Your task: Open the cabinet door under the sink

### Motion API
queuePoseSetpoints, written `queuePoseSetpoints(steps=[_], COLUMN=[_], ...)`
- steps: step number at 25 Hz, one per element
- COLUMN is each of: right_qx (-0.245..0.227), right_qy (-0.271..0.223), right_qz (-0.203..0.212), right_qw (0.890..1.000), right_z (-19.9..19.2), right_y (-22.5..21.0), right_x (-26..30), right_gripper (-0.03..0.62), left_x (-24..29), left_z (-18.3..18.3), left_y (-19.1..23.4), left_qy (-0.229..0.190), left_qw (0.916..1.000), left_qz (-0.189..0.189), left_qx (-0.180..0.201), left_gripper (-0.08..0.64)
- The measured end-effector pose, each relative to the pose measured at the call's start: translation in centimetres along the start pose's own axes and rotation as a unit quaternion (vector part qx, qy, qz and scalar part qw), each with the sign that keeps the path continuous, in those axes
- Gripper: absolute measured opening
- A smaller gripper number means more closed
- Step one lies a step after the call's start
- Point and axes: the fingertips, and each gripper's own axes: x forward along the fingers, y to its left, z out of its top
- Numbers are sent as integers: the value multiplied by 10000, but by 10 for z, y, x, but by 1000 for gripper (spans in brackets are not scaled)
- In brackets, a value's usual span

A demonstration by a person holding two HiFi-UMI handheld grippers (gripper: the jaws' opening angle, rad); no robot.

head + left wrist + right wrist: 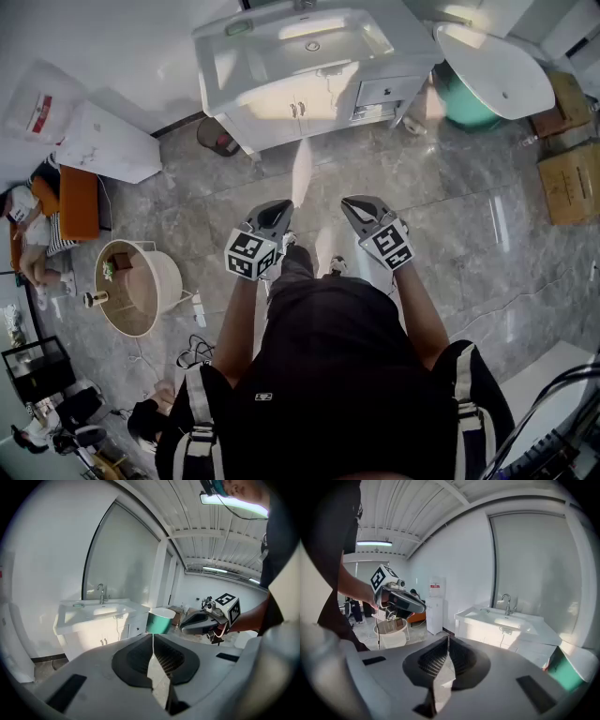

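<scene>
cabinet [292,101] under sink [302,39]: doors closed, front facing the grippers, long axis left-right | left gripper [278,207]: clenched, empty | right gripper [353,203]: clenched, empty

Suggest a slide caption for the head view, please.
Person faces closed white under-sink cabinet doors; left gripper and right gripper shut, empty.

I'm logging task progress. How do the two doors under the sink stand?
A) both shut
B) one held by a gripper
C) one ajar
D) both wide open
A: the cabinet doors sit flush with the cabinet front, and the left gripper and right gripper are held far back from them, both shut and empty.
</scene>
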Motion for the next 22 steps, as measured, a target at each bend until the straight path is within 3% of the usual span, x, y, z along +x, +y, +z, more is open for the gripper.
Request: queuePoseSetpoints(steps=[22], right_qx=[225], right_qy=[83], right_qz=[-183], right_qw=[9995], right_z=[17], right_y=[-15], right_x=[41], right_gripper=[67], left_x=[9], left_z=[8], left_y=[49], left_qy=[108], left_qw=[9997], left_qz=[-227], left_qx=[-49], left_gripper=[18])
